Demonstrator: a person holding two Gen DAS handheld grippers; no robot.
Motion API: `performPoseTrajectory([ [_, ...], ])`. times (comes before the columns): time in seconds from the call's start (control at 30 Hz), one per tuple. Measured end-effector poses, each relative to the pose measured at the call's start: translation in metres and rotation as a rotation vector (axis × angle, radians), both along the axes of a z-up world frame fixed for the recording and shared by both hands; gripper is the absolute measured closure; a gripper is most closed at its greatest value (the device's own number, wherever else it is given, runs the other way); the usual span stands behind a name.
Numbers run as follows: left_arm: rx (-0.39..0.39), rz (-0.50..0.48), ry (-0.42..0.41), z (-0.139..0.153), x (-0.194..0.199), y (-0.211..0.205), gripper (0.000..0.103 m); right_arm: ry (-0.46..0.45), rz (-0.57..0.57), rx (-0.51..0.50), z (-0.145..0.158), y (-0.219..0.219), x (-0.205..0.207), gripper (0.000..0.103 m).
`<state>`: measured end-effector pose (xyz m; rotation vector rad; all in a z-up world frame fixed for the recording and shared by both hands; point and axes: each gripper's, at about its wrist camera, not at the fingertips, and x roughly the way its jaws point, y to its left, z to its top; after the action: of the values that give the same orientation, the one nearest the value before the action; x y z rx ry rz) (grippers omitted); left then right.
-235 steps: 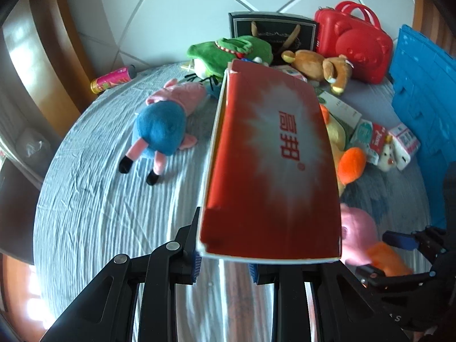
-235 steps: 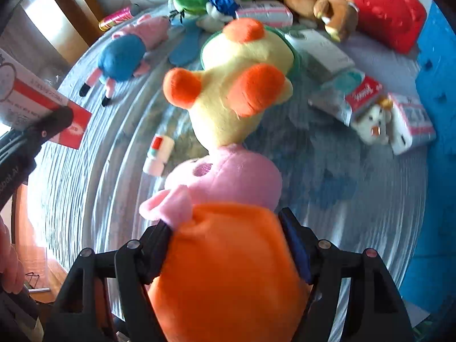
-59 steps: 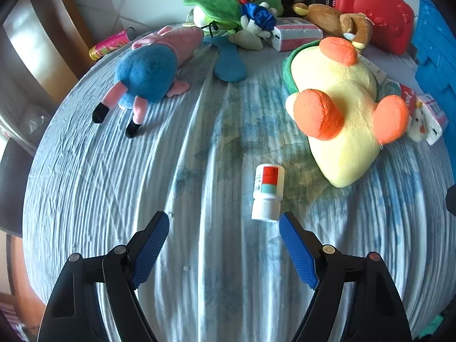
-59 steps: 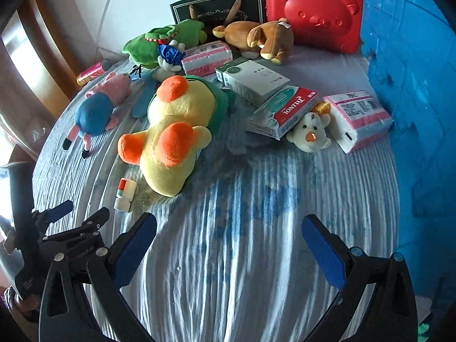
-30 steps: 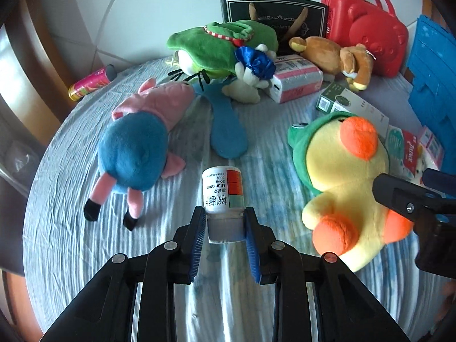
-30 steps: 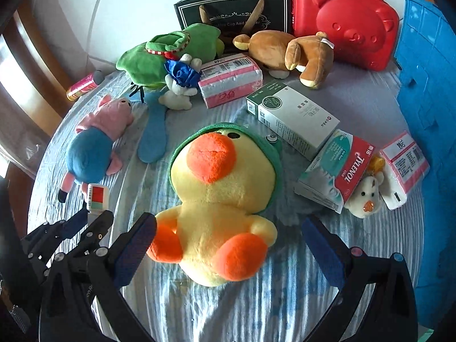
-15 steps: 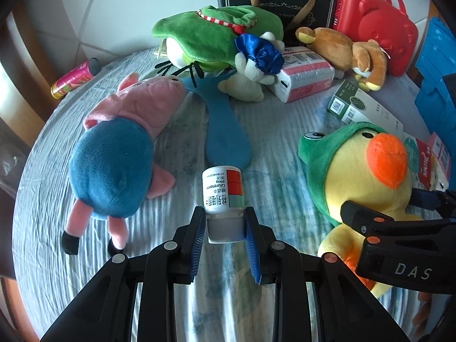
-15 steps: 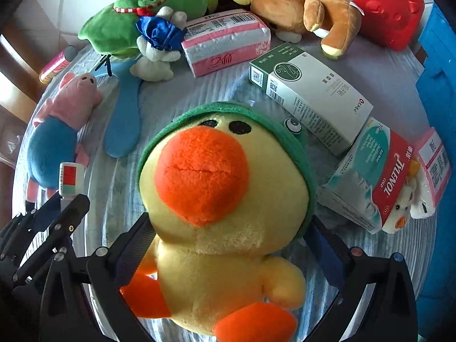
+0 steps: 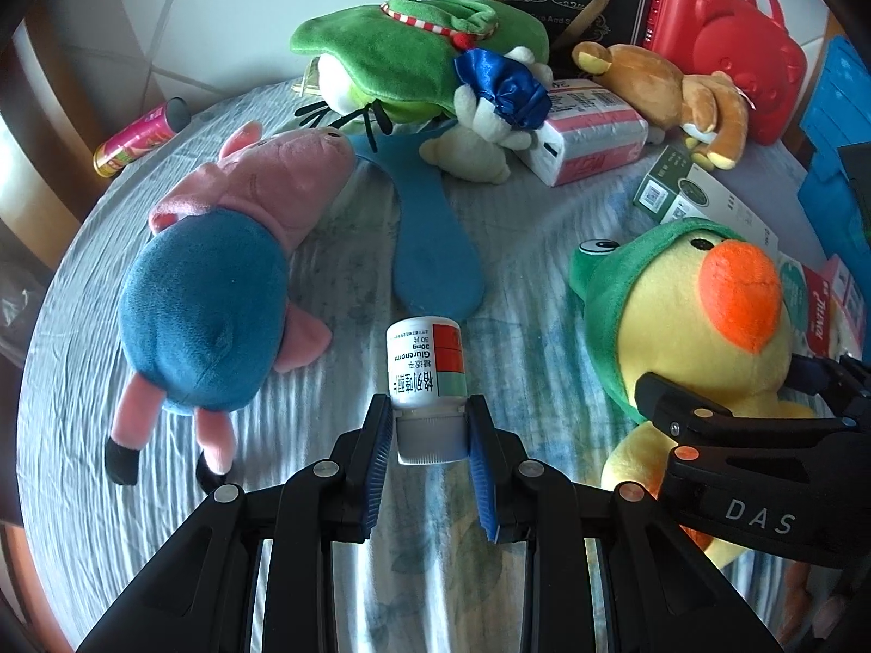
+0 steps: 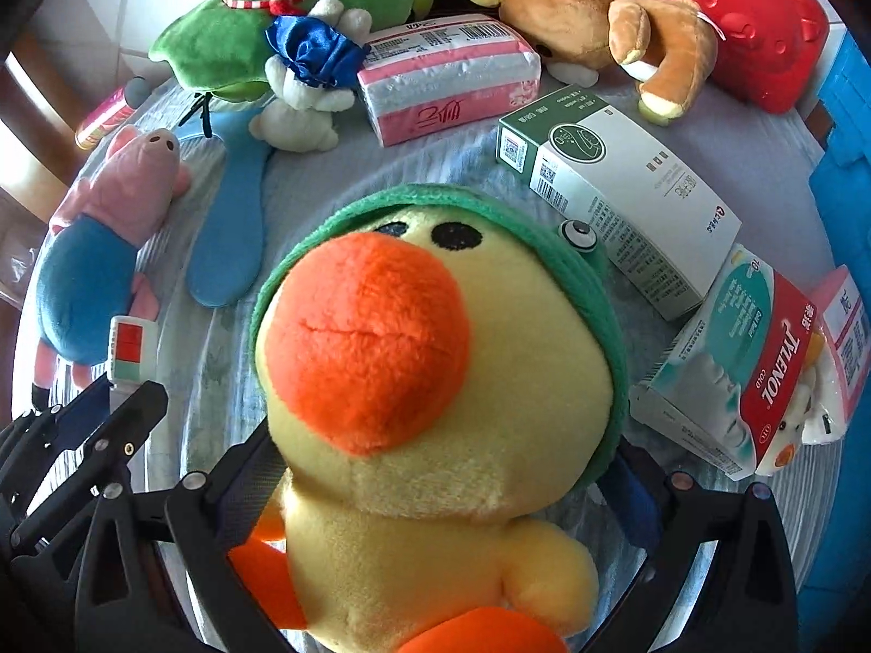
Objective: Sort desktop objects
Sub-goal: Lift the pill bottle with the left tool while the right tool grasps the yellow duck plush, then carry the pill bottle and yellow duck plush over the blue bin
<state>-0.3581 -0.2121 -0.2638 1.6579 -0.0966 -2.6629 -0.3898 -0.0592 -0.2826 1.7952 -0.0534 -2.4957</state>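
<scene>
Right gripper [image 10: 435,484]: my jaws wide, straddling the yellow duck toy [image 10: 435,381]; pad contact unclear. Left gripper [image 9: 430,451]: my jaws narrow, clamped on the pill bottle [image 9: 427,375] cap, bottle pointing to 12 o'clock above the tablecloth [image 9: 337,435].

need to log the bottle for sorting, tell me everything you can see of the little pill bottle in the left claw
The pill bottle is small, white plastic by its look, with a printed label carrying red and green blocks. Its grey ribbed cap sits clamped between the blue pads of the left claw, the body pointing away from the camera over the blue-striped cloth. Nothing else touches it.
</scene>
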Motion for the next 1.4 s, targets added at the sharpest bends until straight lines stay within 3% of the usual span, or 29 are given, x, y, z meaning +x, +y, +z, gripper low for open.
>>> performPoseTrajectory([
  [0.1,0.001,-0.003,0.014,0.005,0.002,0.002,0.076,0.028,-0.001,-0.018,0.006,0.002,0.007,0.009],
  [0.33,-0.004,-0.015,0.058,0.024,0.013,0.009,0.076,0.067,0.005,-0.042,0.025,0.006,0.023,0.013],
  [0.77,0.029,-0.026,0.213,0.103,0.074,0.014,0.076,0.284,0.025,-0.055,0.119,0.017,0.078,0.013],
  [1.13,0.092,-0.087,0.364,0.170,0.138,0.010,0.076,0.488,-0.014,0.003,0.211,0.016,0.169,0.013],
  [1.4,0.111,-0.134,0.452,0.211,0.167,0.045,0.076,0.606,-0.087,0.031,0.265,0.041,0.218,0.013],
])
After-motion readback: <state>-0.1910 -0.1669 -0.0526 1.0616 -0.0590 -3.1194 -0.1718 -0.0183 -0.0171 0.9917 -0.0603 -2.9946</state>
